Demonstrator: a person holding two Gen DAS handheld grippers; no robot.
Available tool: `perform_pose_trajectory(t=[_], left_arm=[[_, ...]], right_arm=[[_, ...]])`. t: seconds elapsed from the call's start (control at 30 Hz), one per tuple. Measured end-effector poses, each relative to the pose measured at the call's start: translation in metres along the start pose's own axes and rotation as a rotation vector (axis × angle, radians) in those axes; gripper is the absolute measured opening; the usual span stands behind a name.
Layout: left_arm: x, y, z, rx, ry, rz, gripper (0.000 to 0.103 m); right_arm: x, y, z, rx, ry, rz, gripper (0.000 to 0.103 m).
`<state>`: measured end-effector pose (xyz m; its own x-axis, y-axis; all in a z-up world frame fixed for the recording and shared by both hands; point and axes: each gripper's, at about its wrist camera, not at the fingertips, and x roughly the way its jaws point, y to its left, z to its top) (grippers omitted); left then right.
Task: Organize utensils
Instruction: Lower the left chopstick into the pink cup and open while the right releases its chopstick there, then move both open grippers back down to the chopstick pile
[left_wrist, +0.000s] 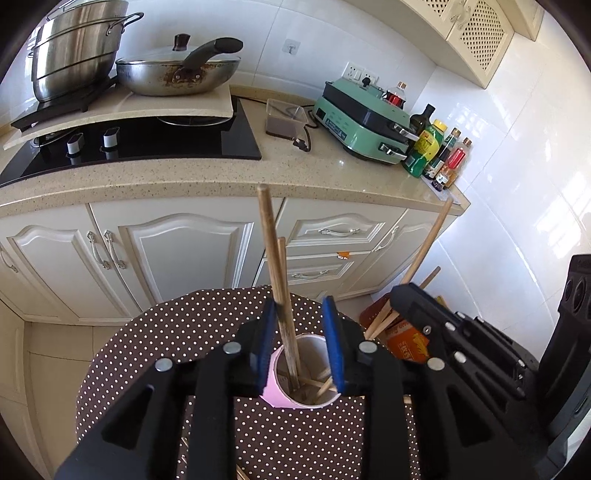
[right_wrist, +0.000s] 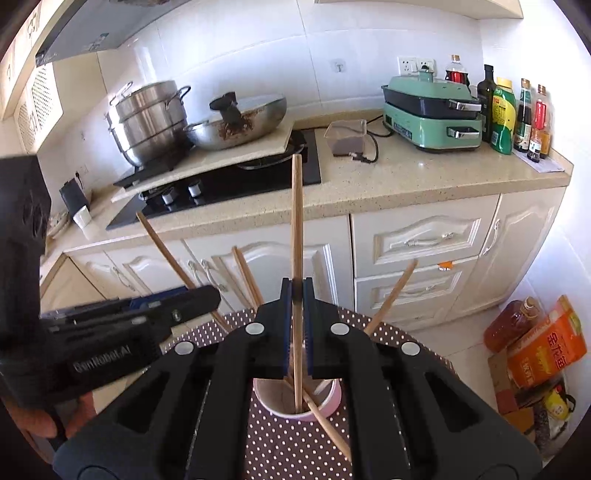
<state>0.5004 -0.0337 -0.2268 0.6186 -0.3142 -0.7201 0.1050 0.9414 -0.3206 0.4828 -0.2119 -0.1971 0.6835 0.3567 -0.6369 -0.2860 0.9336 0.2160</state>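
A pink cup (left_wrist: 275, 395) stands on the polka-dot round table (left_wrist: 166, 332) and holds several wooden chopsticks. My left gripper (left_wrist: 301, 314) is open above the cup, and a chopstick (left_wrist: 271, 240) stands upright against its left pad. My right gripper (right_wrist: 297, 291) is shut on one chopstick (right_wrist: 296, 206), held upright with its lower end inside the cup (right_wrist: 332, 402). Other chopsticks (right_wrist: 393, 295) lean out of the cup. The right gripper also shows in the left wrist view (left_wrist: 406, 295), to the right of the cup.
Behind the table is a kitchen counter (left_wrist: 207, 177) with a hob (left_wrist: 147, 140), steamer pot (left_wrist: 74, 48), wok (left_wrist: 177, 74), green electric cooker (left_wrist: 365, 122) and bottles (left_wrist: 439, 155). Oil bottle and orange box (right_wrist: 543, 354) stand on the floor at right.
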Motion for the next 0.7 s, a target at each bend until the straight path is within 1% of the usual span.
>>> perform_pose_trajectory(t=[0.2, 0.3, 0.47, 0.6, 0.67, 0.7], left_arm=[[0.002, -0.002, -0.005, 0.002, 0.025, 0.015, 0.028], [0.006, -0.005, -0.009, 0.014, 0.057, 0.01, 0.028], [0.005, -0.007, -0.014, 0.013, 0.065, 0.004, 0.028], [0.0, -0.007, -0.015, 0.02, 0.064, 0.013, 0.028], [-0.003, -0.007, -0.015, 0.018, 0.062, 0.013, 0.028], [-0.004, -0.007, -0.016, 0.019, 0.062, 0.015, 0.03]], right_arm=[[0.004, -0.001, -0.014, -0.013, 0.055, -0.013, 0.006], [0.006, -0.002, -0.021, -0.014, 0.083, -0.021, 0.007], [0.004, -0.004, -0.027, -0.007, 0.104, -0.03, 0.007], [0.001, -0.005, -0.029, 0.003, 0.106, -0.034, 0.007], [-0.001, -0.004, -0.029, 0.008, 0.107, -0.041, 0.008], [-0.002, -0.004, -0.029, 0.01, 0.105, -0.043, 0.011]])
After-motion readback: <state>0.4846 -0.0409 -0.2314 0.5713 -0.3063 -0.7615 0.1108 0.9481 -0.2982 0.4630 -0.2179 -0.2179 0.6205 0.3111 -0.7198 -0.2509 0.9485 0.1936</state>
